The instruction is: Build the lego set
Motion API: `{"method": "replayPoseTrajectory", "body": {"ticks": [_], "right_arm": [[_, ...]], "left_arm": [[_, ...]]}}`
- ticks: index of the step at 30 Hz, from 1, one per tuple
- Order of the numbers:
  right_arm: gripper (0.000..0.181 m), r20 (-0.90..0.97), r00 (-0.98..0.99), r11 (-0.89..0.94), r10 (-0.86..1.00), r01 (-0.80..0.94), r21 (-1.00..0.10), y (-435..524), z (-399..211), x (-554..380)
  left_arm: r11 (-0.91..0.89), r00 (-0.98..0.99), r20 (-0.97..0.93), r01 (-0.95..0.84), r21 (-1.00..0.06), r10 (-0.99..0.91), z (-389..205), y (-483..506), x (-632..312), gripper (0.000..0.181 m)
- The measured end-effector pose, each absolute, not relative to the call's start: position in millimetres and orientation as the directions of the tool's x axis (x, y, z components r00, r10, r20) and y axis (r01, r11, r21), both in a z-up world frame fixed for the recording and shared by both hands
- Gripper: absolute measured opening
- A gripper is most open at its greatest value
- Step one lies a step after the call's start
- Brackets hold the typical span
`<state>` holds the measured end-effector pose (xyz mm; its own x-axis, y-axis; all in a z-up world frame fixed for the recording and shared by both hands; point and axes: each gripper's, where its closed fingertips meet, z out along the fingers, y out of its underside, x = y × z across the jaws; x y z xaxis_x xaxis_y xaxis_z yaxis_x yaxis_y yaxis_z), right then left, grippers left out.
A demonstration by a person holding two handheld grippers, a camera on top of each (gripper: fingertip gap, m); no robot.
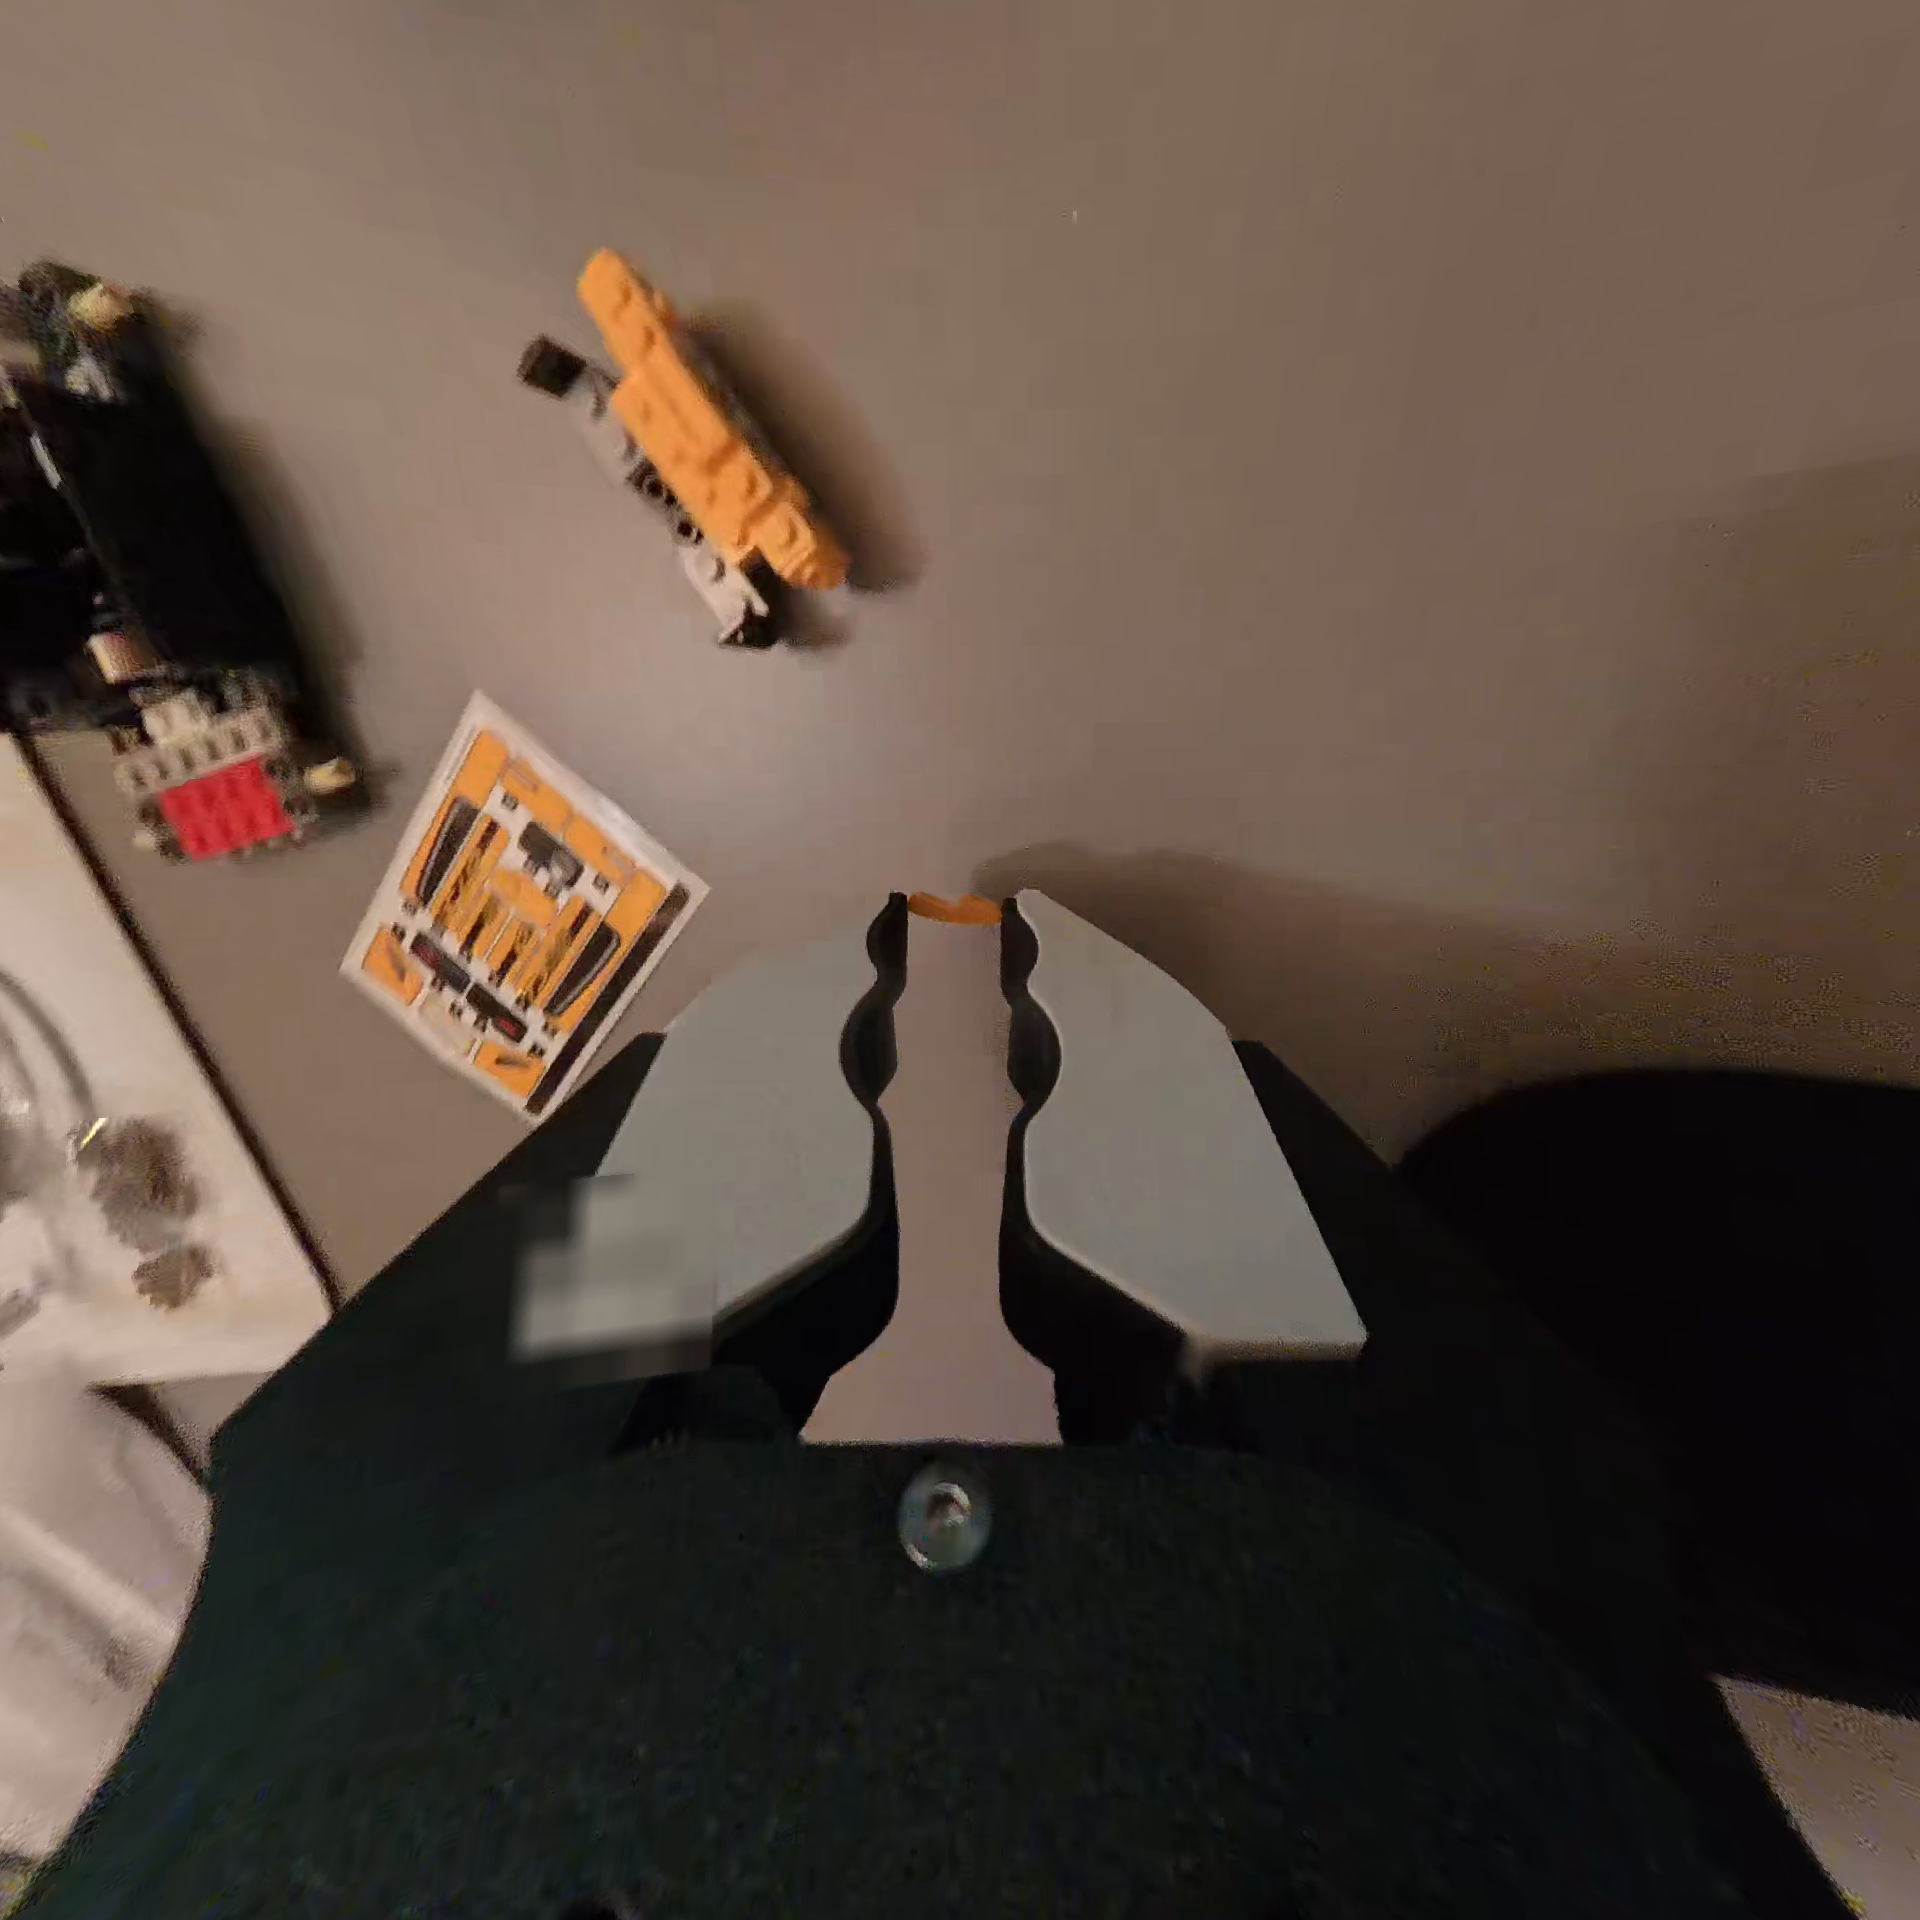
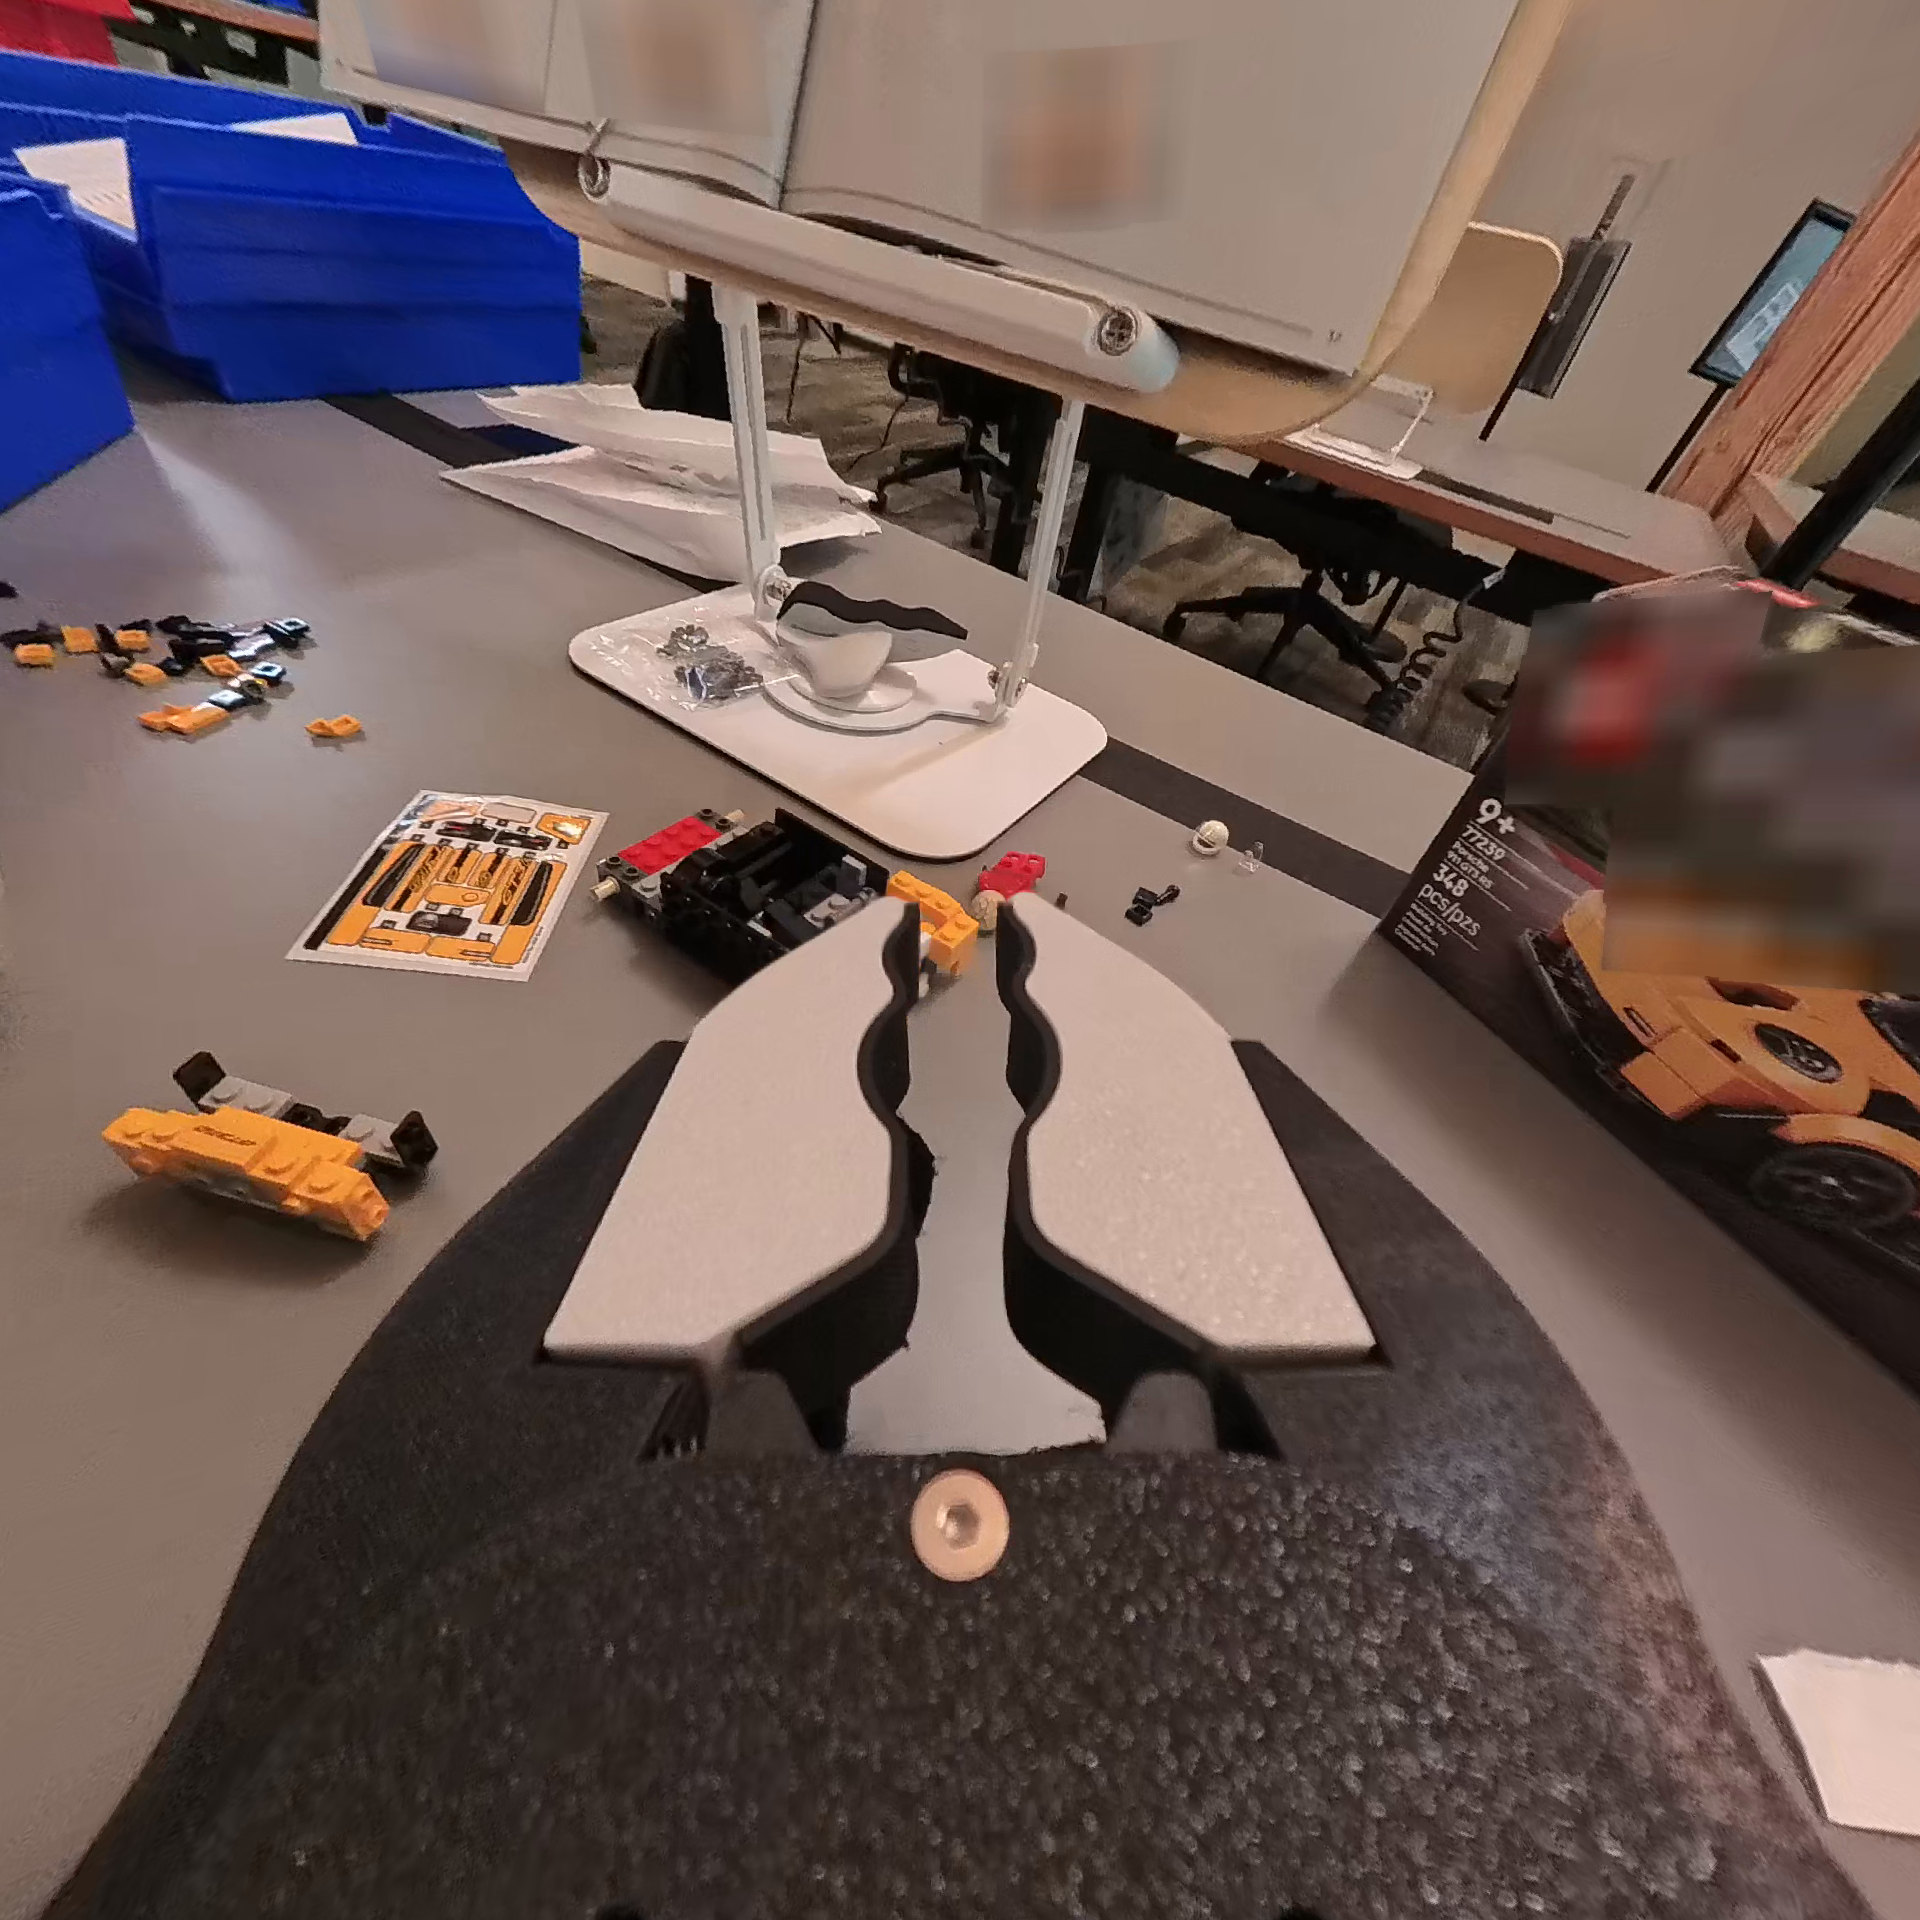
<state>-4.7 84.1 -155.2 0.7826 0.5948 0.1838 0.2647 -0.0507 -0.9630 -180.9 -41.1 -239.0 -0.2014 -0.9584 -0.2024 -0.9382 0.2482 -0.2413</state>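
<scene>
A small orange piece (image 1: 954, 908) was pinched at the left gripper (image 1: 954, 914) tips: light, stiff, slippery, best held by its edges. The right gripper (image 2: 954, 925) was spread, empty.

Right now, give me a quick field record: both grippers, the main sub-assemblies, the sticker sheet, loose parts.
left gripper: shut on small orange piece, above the table
right gripper: open, holding nothing
black chassis: on table, just past the right fingertips
orange side assembly: on table, apart from chassis
sticker sheet: flat, left of chassis
loose parts: scattered far left
box: right edge
</scene>
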Motion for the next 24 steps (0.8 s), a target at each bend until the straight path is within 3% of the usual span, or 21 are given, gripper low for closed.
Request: {"method": "replayPoseTrajectory", "body": {"ticks": [3, 7, 12, 15, 18, 20, 24], "right_arm": [[0.014, 0.193, 0.78, -0.047, 0.595, 0.274, -0.961, 84.1, -156.3, -5.2], [0.014, 0.19, 0.776, -0.047, 0.602, 0.272, -0.961, 83.0, -156.1, -6.9], [0.014, 0.178, 0.775, -0.055, 0.607, 0.264, -0.963, 82.9, -156.7, -7.4], [0.014, 0.174, 0.775, -0.054, 0.607, 0.259, -0.964, 82.5, -155.2, -7.4], [0.014, 0.166, 0.773, -0.054, 0.613, 0.251, -0.967, 81.5, -153.7, -9.0], [0.014, 0.162, 0.77, -0.054, 0.617, 0.247, -0.968, 80.7, -153.2, -10.4], [0.014, 0.162, 0.771, -0.058, 0.616, 0.249, -0.967, 81.1, -154.8, -10.3]], "left_arm": [[0.251, -0.21, -0.165, -0.924, -0.289, -0.964, -246.9, -44.6, -165.0, 0.017], [0.188, -0.149, -0.132, -0.911, -0.368, -0.98, -240.9, -46.9, -164.8, 0.038], [0.066, 0.017, -0.177, -0.887, -0.456, -0.984, -197.1, -36.9, -207.7, 0.041], [-0.078, 0.253, -0.276, -0.852, -0.517, -0.928, -145.0, -7.3, -274.7, 0.032], [-0.289, 0.564, -0.366, -0.759, -0.584, -0.74, -99.6, 35.5, -384.1, 0.024], [-0.452, 0.698, -0.359, -0.691, -0.564, -0.62, -102.9, 52.6, -465.5, 0.03], [-0.741, 0.878, -0.173, -0.471, -0.479, -0.447, -158.6, 63.2, -567.3, 0.03]]}}
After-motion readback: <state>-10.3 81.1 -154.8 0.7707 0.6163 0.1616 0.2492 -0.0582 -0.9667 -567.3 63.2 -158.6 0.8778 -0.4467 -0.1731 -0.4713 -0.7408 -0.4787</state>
